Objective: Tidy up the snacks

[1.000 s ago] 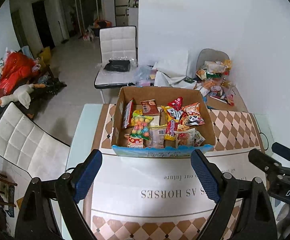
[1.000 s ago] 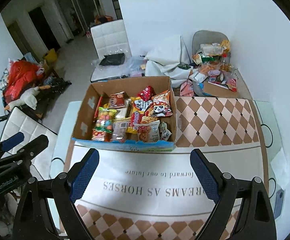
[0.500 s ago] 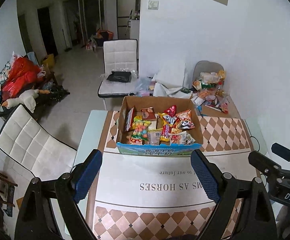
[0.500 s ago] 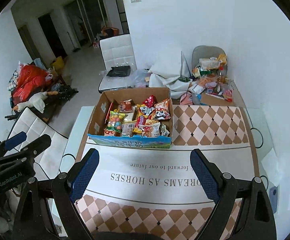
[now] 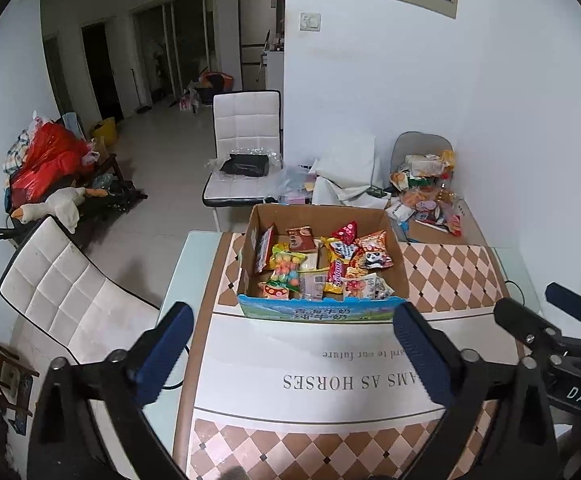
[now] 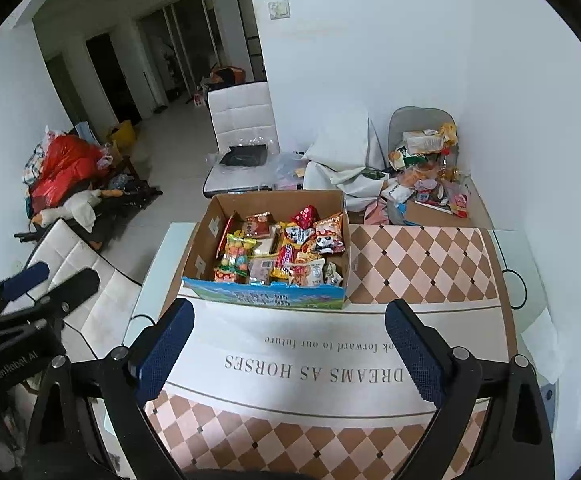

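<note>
A cardboard box (image 5: pixel 398 264) (image 6: pixel 200 240) with a blue printed front stands on the table and holds several colourful snack packets (image 5: pixel 322 264) (image 6: pixel 286 246), among them a panda bag (image 5: pixel 372 256) (image 6: pixel 328 238). My left gripper (image 5: pixel 290 354) is open and empty, held well back from the box and above the table cloth. My right gripper (image 6: pixel 290 350) is open and empty too, equally far back. Each gripper shows at the edge of the other's view: the right one in the left wrist view (image 5: pixel 558 320), the left one in the right wrist view (image 6: pixel 46 282).
The table (image 5: pixel 194 248) has a checkered cloth with printed text (image 6: pixel 410 264). A pile of other snacks and a flat box (image 5: pixel 426 200) lies at the back right by the wall. White chairs stand at the left (image 5: pixel 62 292) and behind the table (image 5: pixel 246 152).
Both grippers have pulled back and up from the box, which now looks smaller and farther away. Both stay open and empty.
</note>
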### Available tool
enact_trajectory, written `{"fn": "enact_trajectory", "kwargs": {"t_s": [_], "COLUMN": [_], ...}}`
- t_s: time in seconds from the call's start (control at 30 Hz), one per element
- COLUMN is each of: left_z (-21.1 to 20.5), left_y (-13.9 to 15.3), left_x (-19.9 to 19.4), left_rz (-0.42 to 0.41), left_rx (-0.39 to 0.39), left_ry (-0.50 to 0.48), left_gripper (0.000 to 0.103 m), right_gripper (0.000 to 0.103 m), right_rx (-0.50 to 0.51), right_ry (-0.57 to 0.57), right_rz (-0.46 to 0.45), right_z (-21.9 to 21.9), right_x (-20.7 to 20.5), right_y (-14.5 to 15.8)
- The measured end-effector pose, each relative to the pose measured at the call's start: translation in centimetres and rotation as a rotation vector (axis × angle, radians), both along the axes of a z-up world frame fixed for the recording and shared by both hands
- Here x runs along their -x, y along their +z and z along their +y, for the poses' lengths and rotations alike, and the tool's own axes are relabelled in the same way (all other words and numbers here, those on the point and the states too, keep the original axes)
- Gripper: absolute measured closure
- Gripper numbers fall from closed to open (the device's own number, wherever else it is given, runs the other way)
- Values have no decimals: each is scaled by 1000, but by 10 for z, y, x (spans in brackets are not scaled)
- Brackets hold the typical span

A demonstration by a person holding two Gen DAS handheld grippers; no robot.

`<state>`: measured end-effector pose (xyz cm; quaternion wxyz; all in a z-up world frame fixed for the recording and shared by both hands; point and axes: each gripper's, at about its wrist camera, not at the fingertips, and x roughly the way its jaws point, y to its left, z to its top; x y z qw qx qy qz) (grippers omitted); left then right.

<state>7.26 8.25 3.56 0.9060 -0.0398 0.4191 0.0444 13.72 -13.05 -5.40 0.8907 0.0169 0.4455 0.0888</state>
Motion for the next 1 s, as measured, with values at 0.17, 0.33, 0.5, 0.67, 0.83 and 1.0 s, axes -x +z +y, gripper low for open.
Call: {"fn": "enact_trajectory", "kwargs": {"t_s": [0.17,0.33,0.5,0.67,0.83,1.0], "left_z": [1,3,8,12,14,14], "left_y": [-8,-20,-29,-34,-35,-34], "left_x": [-9,-21,-31,-38,-41,-41], "left_rz": [-3,8,14,14,9,0], "left_rx": [-14,-19,-29,-38,-36,-36], "left_ry": [3,14,28,37,36,36], "left_gripper": [1,1,0,1,1,1], "right_gripper": [2,2,2,2,2,1], "right_rx": [20,48,73,90,99,106], "right_ry": [-18,-34,-52,-66,-75,-79], "right_rz": [-12,-18,-36,-37,-24,-32], "right_z": [6,12,15,17,16,18], "right_x": [-11,-25,-37,-46,-50,-49], "right_y": [-8,-15,-17,-23,-29,-29]}}
